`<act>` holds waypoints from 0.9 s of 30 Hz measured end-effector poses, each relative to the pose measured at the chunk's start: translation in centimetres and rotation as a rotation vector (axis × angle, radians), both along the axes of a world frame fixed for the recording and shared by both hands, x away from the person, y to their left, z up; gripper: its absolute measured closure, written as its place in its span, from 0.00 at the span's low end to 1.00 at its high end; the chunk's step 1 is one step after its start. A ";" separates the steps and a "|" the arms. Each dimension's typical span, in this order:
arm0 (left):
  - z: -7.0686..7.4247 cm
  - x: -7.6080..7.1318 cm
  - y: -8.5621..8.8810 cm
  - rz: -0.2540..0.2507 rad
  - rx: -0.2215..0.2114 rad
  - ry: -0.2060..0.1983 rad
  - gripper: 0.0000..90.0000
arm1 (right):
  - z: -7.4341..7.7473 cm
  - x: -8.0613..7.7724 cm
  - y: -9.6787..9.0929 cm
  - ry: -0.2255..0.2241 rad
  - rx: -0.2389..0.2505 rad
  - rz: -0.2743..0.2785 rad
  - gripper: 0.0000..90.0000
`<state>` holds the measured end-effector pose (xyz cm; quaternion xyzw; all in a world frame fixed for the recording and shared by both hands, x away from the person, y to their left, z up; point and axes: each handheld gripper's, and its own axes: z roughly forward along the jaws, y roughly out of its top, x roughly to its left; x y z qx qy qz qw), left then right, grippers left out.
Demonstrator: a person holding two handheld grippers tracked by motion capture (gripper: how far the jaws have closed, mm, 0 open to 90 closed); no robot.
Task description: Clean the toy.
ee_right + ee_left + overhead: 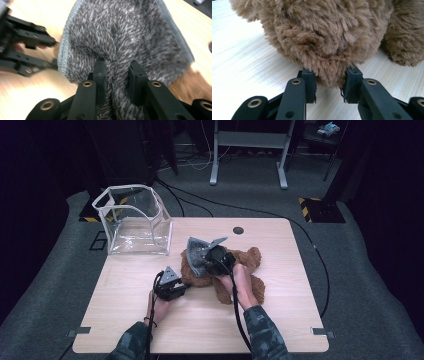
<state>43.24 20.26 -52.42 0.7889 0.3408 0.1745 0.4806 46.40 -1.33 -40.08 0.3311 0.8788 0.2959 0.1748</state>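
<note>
A brown teddy bear (247, 257) lies in the middle of the wooden table (280, 320). My left gripper (182, 287) sits at the bear's left side, and in the left gripper view (329, 82) it is shut on a rounded lobe of the bear's fur (324, 30). A grey knitted cloth (196, 256) rests on top of the bear. My right gripper (210, 262) is shut on a fold of this cloth (125, 32), whose hemmed edge spreads out beyond my right gripper (116, 68). Brown fur (192, 85) shows under the cloth.
A clear plastic box (134, 220) with a white rim stands open at the table's far left corner. A round cable hole (238, 230) sits near the far edge. The left gripper (27, 40) lies close beside the cloth in the right gripper view.
</note>
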 end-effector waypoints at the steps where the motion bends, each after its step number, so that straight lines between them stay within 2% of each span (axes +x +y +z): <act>1: 0.0 0.0 0.0 0.002 -0.001 -0.002 0.76 | -0.1 -0.1 -0.4 0.005 -0.005 -0.014 0.80; 2: 0.0 0.0 0.0 0.003 0.000 -0.002 0.76 | -0.2 0.0 -0.7 -0.002 -0.006 -0.017 0.80; 7: 0.0 0.0 0.0 0.001 0.002 0.000 0.76 | -0.2 -0.2 -3.0 0.027 0.016 -0.080 0.80; 8: 0.0 0.0 0.0 0.003 0.001 -0.003 0.76 | -0.2 -0.1 -3.5 0.012 0.009 -0.078 0.80; 9: 0.0 0.0 0.0 0.003 0.001 -0.002 0.76 | -0.2 -0.2 -3.9 0.026 0.018 -0.093 0.80; 13: -0.1 0.0 -0.1 0.007 -0.003 -0.007 0.76 | -0.2 -0.4 -6.2 0.019 0.015 -0.138 0.80; 15: 0.0 -0.1 0.0 -0.002 0.002 0.005 0.76 | -0.1 -0.4 -7.2 0.030 0.017 -0.164 0.80; 20: 0.0 0.0 -0.1 0.002 0.007 -0.007 0.76 | -0.4 -0.6 -9.8 0.035 0.031 -0.217 0.80; 27: 0.0 0.0 -0.1 -0.001 0.010 -0.001 0.76 | -0.6 -0.5 -12.2 0.038 0.026 -0.304 0.80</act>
